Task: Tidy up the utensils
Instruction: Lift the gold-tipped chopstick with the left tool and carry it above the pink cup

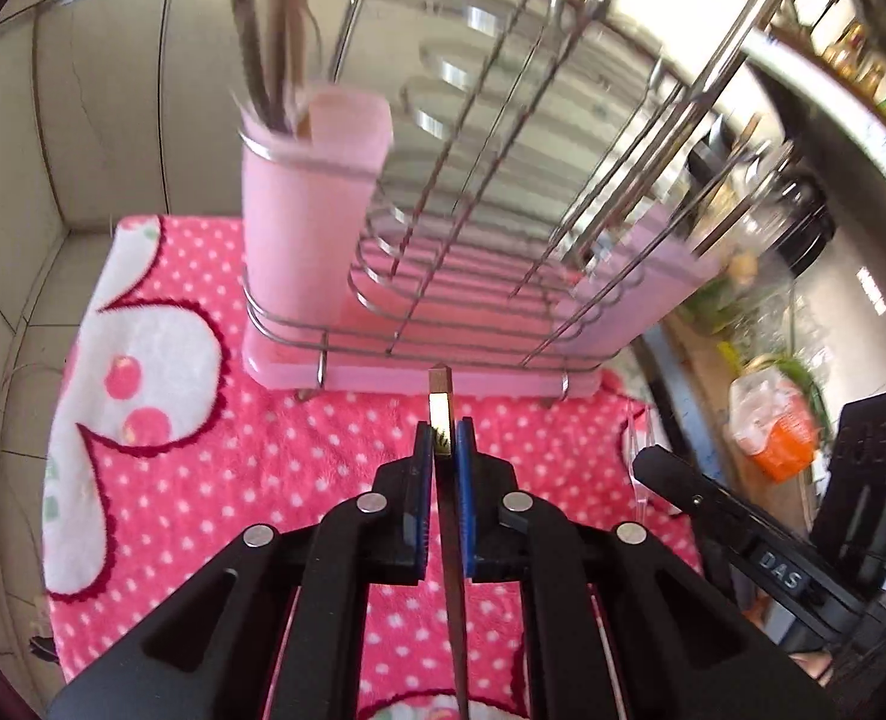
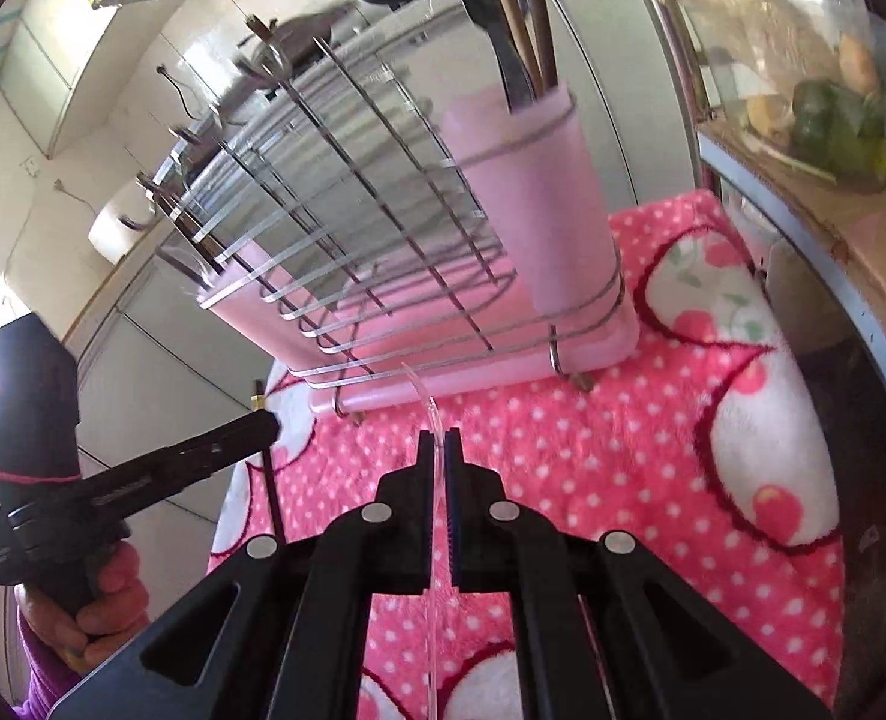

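Gripping a chopstick (image 1: pixel 441 414) and clear utensil (image 2: pixel 435 420), both claws (image 1: pixel 443 441) (image 2: pixel 438 450) short of rack (image 1: pixel 443 354) edge.

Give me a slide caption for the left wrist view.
Left hand-held gripper shut on a brown chopstick, facing the pink utensil cup in the wire rack.

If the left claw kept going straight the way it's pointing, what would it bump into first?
Probably the pink tray under the wire rack. The left claw, shut on a chopstick, aims at its near edge, so the chopstick's tip would likely touch first. Depth is hard to judge.
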Action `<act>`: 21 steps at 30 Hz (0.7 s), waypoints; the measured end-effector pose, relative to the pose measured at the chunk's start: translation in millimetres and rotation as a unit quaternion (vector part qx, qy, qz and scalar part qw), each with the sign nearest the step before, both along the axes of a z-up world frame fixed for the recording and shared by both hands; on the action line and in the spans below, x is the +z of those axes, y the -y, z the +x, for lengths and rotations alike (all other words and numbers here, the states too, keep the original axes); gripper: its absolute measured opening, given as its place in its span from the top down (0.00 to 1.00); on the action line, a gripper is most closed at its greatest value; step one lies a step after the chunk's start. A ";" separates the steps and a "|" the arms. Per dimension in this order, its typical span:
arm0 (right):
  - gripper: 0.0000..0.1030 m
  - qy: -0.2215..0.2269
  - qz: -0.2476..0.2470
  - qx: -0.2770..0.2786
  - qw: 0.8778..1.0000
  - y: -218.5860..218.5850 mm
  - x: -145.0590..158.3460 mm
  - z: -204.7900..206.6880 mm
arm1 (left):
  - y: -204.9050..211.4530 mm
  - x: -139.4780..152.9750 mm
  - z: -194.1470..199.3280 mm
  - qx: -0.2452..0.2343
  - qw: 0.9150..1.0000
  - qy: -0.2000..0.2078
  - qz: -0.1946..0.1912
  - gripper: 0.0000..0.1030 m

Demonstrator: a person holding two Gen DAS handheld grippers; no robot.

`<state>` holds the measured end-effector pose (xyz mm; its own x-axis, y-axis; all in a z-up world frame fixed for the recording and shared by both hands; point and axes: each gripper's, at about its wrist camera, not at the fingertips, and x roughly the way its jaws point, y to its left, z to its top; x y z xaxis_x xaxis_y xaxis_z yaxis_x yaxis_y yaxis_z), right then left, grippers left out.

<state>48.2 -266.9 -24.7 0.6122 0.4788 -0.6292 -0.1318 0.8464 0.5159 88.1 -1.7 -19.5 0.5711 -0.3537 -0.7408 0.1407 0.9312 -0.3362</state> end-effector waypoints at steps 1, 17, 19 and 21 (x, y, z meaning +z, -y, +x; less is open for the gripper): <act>0.97 0.011 0.000 -0.003 1.000 1.3 6.0 -2.4 | -2.1 9.3 -5.6 0.005 1.000 0.016 -0.005 0.94; 0.97 0.214 -0.015 -0.048 0.975 10.5 127.3 -21.6 | -34.9 146.1 -46.0 0.079 0.968 0.235 -0.030 0.95; 0.97 0.242 -0.014 -0.055 0.969 13.4 143.3 -20.9 | -35.5 159.6 -46.2 0.089 0.962 0.256 -0.031 0.95; 0.97 0.272 -0.015 -0.064 0.960 16.5 159.7 -20.5 | -38.3 175.3 -47.5 0.102 0.954 0.281 -0.029 0.95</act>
<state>27.7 -283.4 135.0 0.9071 0.3637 -0.2118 -0.2682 0.8874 0.3750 40.6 36.6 155.8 0.9339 -0.2226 -0.2799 0.1307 0.9410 -0.3122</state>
